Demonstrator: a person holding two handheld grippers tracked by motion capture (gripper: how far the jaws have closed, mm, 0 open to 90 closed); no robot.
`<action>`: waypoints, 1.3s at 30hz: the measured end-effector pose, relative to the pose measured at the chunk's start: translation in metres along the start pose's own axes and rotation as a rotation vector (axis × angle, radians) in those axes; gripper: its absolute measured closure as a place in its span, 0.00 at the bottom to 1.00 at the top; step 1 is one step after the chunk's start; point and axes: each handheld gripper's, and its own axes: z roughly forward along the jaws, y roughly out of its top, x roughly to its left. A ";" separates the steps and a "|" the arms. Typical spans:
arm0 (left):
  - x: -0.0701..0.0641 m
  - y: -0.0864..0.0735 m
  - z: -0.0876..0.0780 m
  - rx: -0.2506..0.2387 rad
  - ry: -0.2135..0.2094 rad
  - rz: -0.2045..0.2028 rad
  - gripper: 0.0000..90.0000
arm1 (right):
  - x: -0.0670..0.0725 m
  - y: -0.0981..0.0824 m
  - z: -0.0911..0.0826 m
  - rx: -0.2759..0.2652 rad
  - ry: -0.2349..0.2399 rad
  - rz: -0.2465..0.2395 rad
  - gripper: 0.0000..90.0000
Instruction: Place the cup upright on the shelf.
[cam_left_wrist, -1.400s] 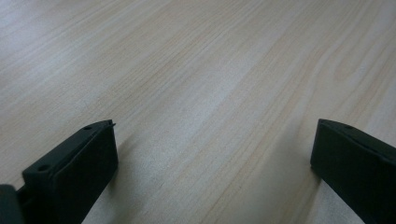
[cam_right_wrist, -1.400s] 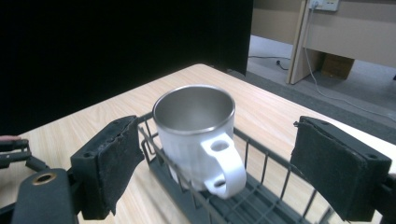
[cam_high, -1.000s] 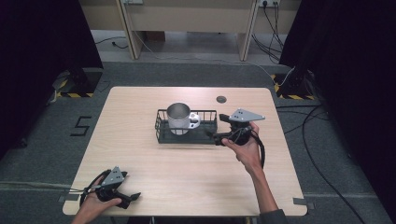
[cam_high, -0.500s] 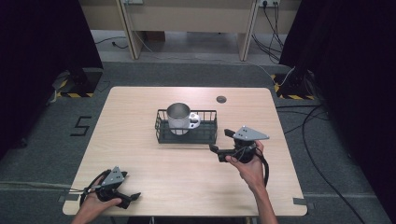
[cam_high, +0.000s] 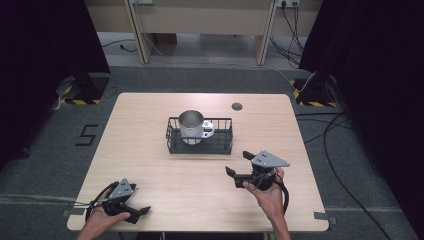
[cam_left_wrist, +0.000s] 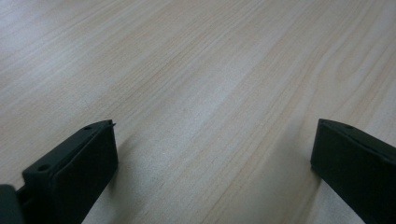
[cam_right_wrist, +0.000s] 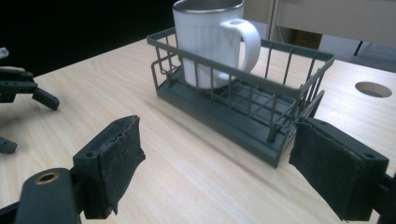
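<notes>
Nearest the person, the left gripper (cam_high: 131, 210) is held low over the near left corner of the worktop (cam_high: 150, 165), its jaws apart with only bare wood between them, and no shift from a second ago is seen there. The right gripper (cam_high: 236, 176) has been drawn back from the wire basket (cam_high: 200, 145) toward the near right of the worktop, jaws apart and empty, which suggests that the mug (cam_high: 192, 126) has been delivered and the work is about finished. Farther off, the mug is shown standing upright in the basket's left half in the high view, while the right gripper view adds its white handle (cam_right_wrist: 245, 39), a detail the left gripper view cannot give.
</notes>
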 end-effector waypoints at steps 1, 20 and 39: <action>0.000 0.000 0.000 0.000 0.000 0.000 0.00 | 0.000 0.000 0.000 0.000 0.000 0.000 0.18; 0.000 0.000 0.000 0.000 0.000 0.000 0.00 | 0.012 -0.029 -0.008 0.047 0.004 0.029 0.18; 0.000 0.000 0.000 0.000 0.000 0.000 0.00 | 0.016 -0.056 -0.017 0.111 -0.038 0.039 0.17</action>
